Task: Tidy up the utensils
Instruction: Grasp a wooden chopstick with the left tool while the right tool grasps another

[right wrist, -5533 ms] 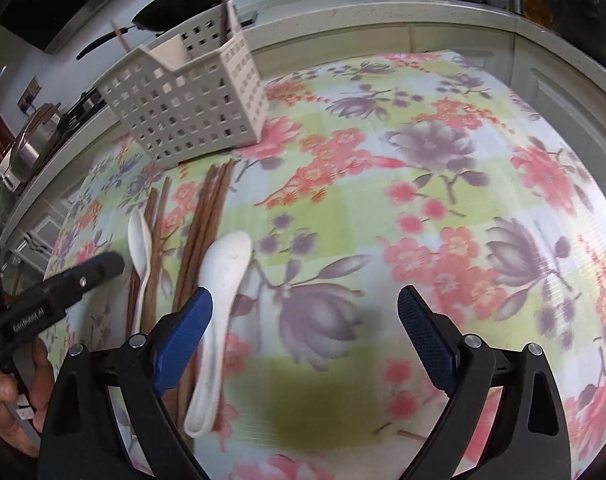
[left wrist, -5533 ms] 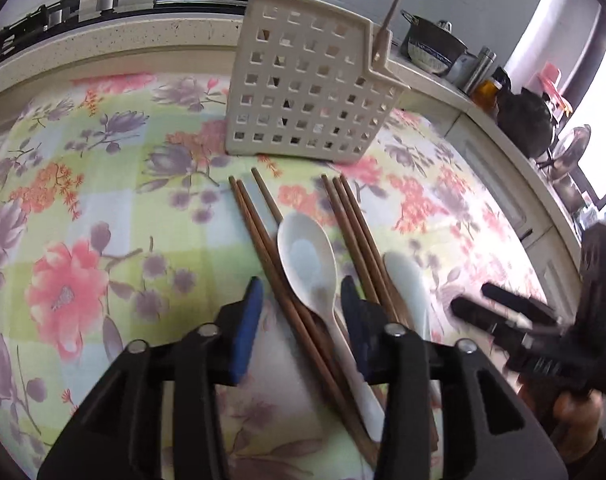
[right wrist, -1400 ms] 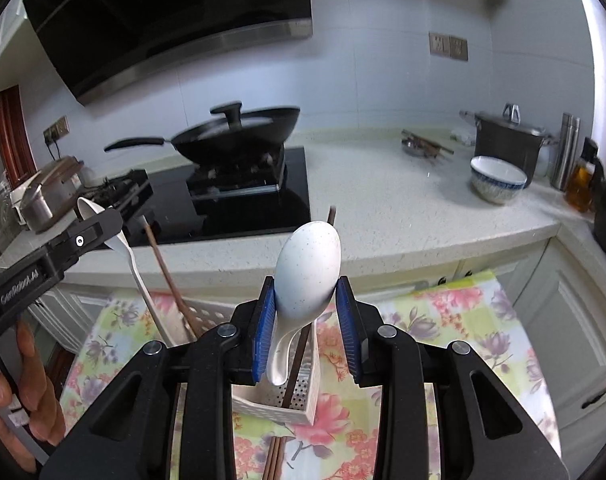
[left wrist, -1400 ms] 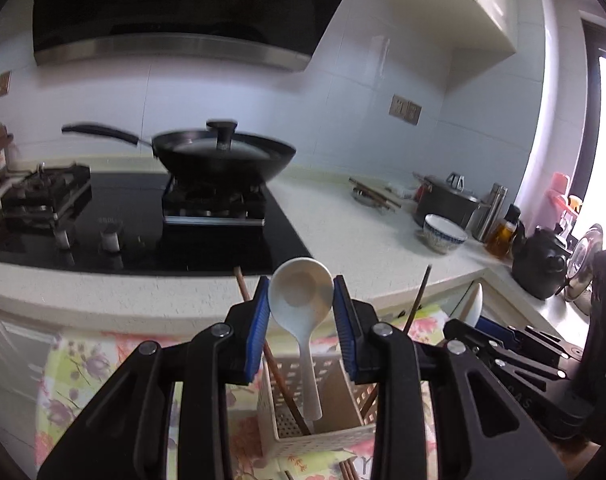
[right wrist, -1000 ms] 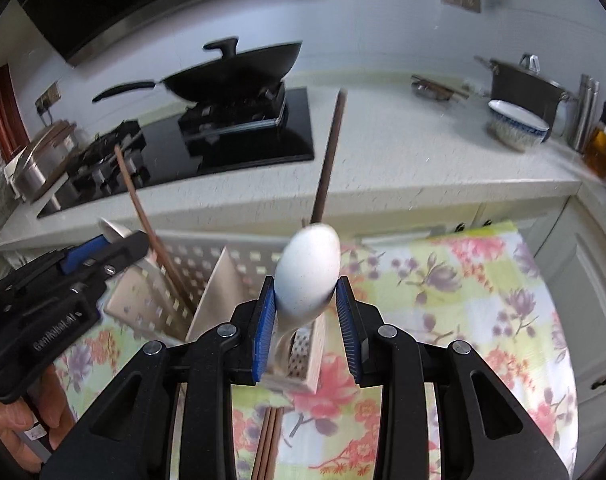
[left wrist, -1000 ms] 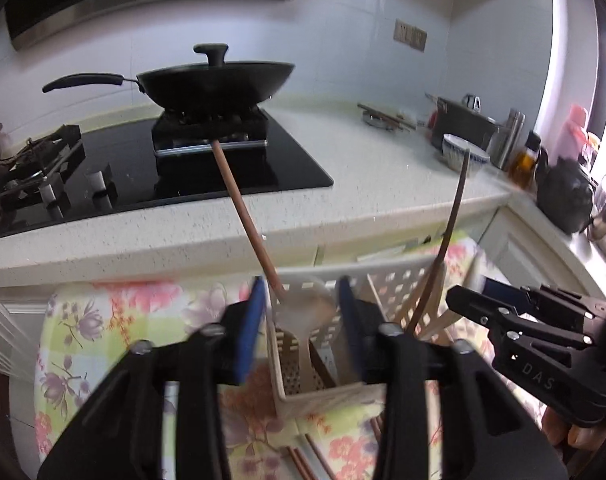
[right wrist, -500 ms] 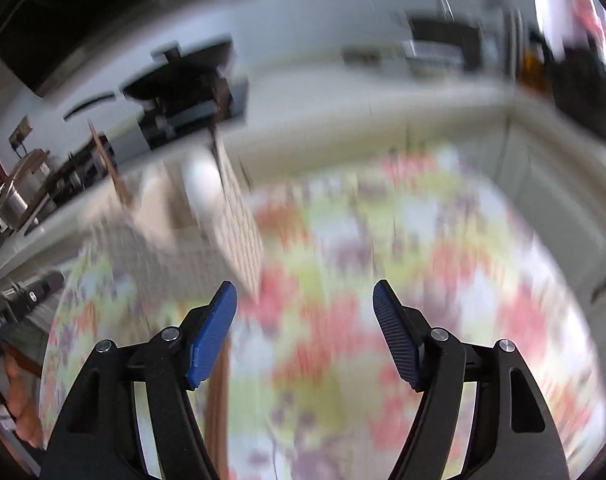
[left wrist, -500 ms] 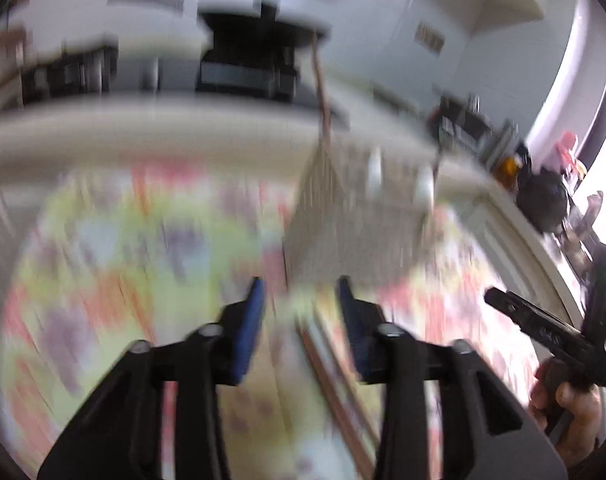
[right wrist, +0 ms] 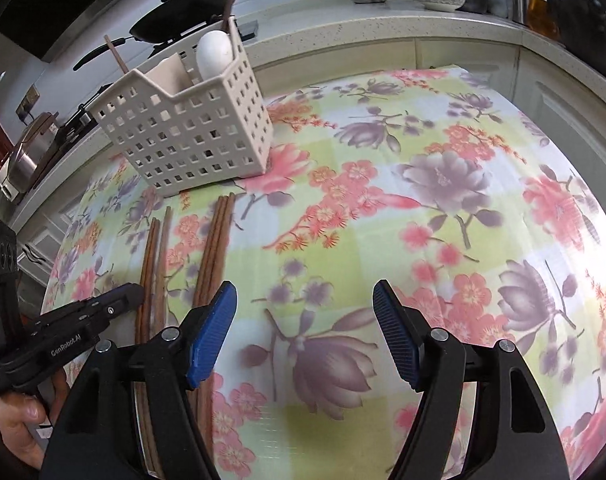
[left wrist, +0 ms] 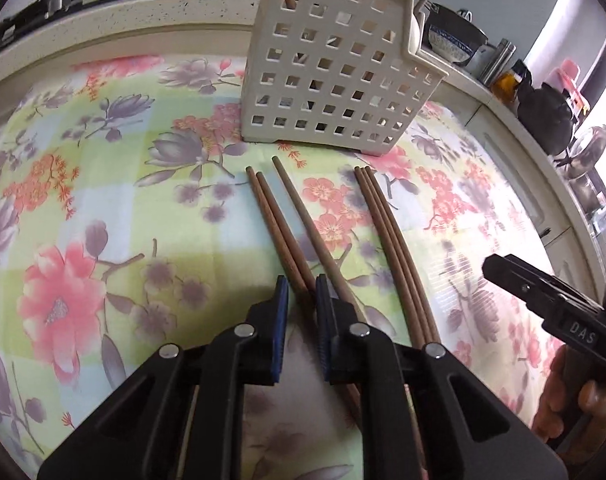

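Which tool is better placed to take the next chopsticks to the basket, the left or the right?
Left. The left tool already straddles the leftmost pair of chopsticks, nearly closed around them. The right tool is wide open over bare tablecloth, beside the other chopsticks, below the basket.

Left wrist view: looking forward and down along the left gripper (left wrist: 301,296) from low over the floral tablecloth (left wrist: 103,208), facing the far kitchen counter (left wrist: 151,8).
Left view nearness: sitting close above the brown wooden chopsticks (left wrist: 279,224), with the cream perforated plastic utensil basket (left wrist: 335,76) just beyond them.
Right wrist view: looking from farther right, along the right gripper (right wrist: 305,336), facing far and slightly left.
Right view nearness: hanging a little higher over the cloth (right wrist: 423,200), with the basket (right wrist: 191,136) at far left.
Shared: both are taking in basket, chopsticks (right wrist: 215,240), cloth and counter (right wrist: 383,28); each is catching the other gripper at its edge.
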Motion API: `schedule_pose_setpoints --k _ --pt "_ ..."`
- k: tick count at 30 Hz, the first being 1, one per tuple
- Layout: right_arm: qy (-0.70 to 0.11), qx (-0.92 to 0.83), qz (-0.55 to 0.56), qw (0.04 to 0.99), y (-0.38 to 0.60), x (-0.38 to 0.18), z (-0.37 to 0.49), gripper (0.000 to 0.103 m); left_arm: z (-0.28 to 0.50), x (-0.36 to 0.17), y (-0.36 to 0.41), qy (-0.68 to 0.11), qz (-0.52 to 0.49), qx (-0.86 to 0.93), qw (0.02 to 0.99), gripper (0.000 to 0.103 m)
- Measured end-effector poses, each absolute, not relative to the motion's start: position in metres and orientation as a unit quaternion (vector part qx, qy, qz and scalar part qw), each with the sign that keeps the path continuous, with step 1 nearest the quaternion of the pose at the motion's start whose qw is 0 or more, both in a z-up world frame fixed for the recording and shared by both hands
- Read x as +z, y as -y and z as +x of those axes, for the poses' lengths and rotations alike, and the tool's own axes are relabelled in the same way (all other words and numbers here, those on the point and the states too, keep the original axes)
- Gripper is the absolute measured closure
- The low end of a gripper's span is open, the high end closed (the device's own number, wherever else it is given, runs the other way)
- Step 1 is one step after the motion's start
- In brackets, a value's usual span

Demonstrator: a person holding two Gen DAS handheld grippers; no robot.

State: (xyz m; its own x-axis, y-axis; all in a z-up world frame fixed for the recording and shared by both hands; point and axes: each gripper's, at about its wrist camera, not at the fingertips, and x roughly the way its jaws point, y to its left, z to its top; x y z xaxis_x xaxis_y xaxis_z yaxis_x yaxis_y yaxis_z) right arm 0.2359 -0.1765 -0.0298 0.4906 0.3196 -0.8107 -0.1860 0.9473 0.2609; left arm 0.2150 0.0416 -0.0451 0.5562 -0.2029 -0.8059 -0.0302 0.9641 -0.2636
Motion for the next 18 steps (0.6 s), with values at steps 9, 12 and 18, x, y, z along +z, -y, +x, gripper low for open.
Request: schedule_pose_setpoints --k 9,12,18 --pt "-0.486 0.146 0.068 0.859 0.18 -0.031 0.234 0.035 0.222 -0.041 -0.043 -0.481 -0.096 -0.043 0.87 0.09" --pt "-0.488 0.144 0.067 0.858 0.18 -0.031 0.234 0.035 0.221 -0.041 -0.039 -0.484 -0.076 -0.032 0.871 0.091" --pt "-0.489 0.148 0.058 0.858 0.172 -0.029 0.234 0.035 0.232 -0.041 -0.025 -0.487 -0.031 -0.015 0.873 0.091"
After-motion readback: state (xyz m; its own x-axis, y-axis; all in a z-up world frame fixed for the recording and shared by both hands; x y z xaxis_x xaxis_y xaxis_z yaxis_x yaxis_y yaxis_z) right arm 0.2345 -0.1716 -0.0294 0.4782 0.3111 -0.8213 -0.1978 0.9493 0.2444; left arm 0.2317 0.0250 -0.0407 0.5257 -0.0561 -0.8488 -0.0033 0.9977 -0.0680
